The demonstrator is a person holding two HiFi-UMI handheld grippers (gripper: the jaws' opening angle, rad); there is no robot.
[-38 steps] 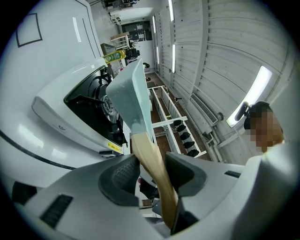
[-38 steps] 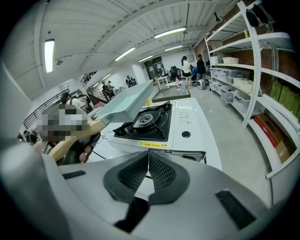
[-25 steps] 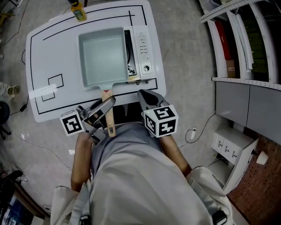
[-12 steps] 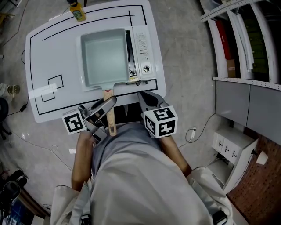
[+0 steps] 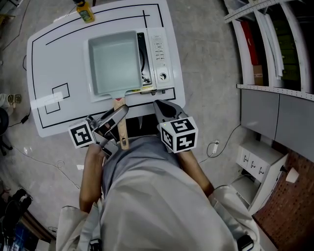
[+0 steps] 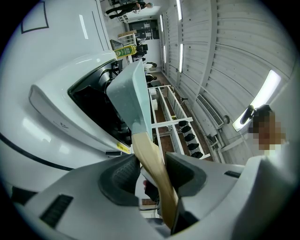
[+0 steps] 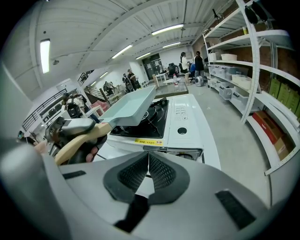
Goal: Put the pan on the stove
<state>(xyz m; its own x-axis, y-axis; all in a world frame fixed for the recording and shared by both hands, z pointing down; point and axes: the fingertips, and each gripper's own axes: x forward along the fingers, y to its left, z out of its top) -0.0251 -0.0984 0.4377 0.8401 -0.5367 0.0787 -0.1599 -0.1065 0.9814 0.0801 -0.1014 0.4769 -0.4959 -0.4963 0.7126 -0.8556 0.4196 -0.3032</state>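
A square pale-blue pan (image 5: 115, 61) with a wooden handle (image 5: 120, 128) is over the black burner of the white table stove (image 5: 159, 54). My left gripper (image 5: 119, 115) is shut on the handle, near the table's front edge. In the left gripper view the handle (image 6: 152, 159) runs between the pads toward the pan (image 6: 133, 91). The right gripper view shows the pan (image 7: 131, 110) tilted a little above the stove (image 7: 180, 124); I cannot tell whether it touches the burner. My right gripper (image 5: 160, 106) sits just right of the handle, shut and empty (image 7: 148, 161).
The stove stands on a white table (image 5: 59, 63) marked with black lines. A yellow bottle (image 5: 86, 12) is at its far edge and a white strip (image 5: 46, 102) at its left. Shelving (image 5: 265, 44) and a white box (image 5: 260, 164) stand to the right across the floor.
The pan and my left gripper have shifted only very slightly over the stove. My right gripper has stayed where it was.
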